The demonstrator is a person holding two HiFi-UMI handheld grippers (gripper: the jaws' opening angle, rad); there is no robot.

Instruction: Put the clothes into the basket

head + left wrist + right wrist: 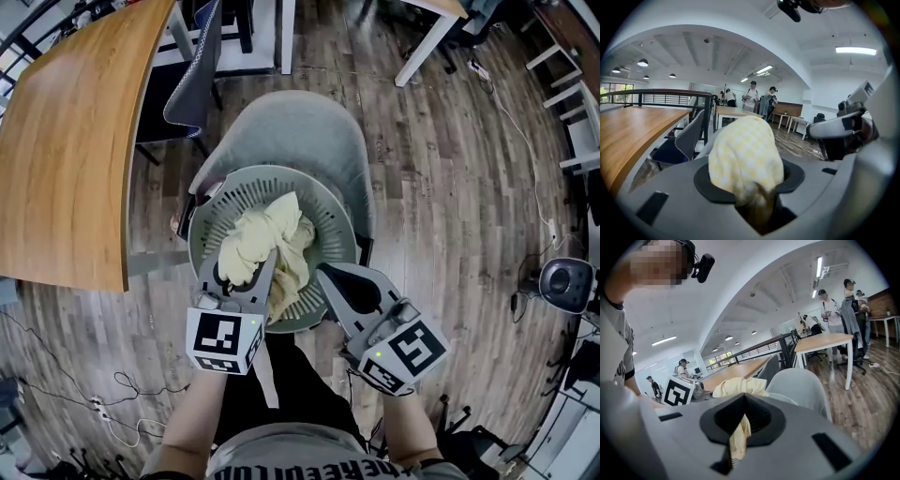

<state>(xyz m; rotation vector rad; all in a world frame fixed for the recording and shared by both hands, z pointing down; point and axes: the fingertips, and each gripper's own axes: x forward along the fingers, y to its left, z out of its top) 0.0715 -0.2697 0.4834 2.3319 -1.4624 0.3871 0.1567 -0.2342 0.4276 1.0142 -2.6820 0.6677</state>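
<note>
1. The left gripper [241,269] has its jaws pinching a fat wad of the yellow checked cloth [269,232]. In the left gripper view the fabric bulges up out of the gap between the jaws and fills it.
2. The right gripper [325,276] has its jaws pressed together on a thin strip of the same cloth. In the right gripper view only a narrow fold hangs from the closed slot, with the rest of the garment heaped just ahead.
3. The cloth lies forward of both sets of jaws, towards the far side of the grey basket [323,208]. The basket is round with a slatted wall and sits on the seat of a grey chair [300,127].
4. Most of the cloth is heaped inside the basket's rim, piled towards the near left. One corner rises to a peak near the middle.
5. The garment's long axis runs roughly from the left jaws up and away into the basket. A shorter edge trails across to the right jaws.
6. The left gripper is the nearer one to the bulk, with its tips over the basket's inside. The right gripper's tips sit at the near rim, beside the heap rather than on it.
7. Judgement: the cloth is directly above its target, so the coming move needs only both grips let go. The left release matters most, since it carries the weight.
</note>
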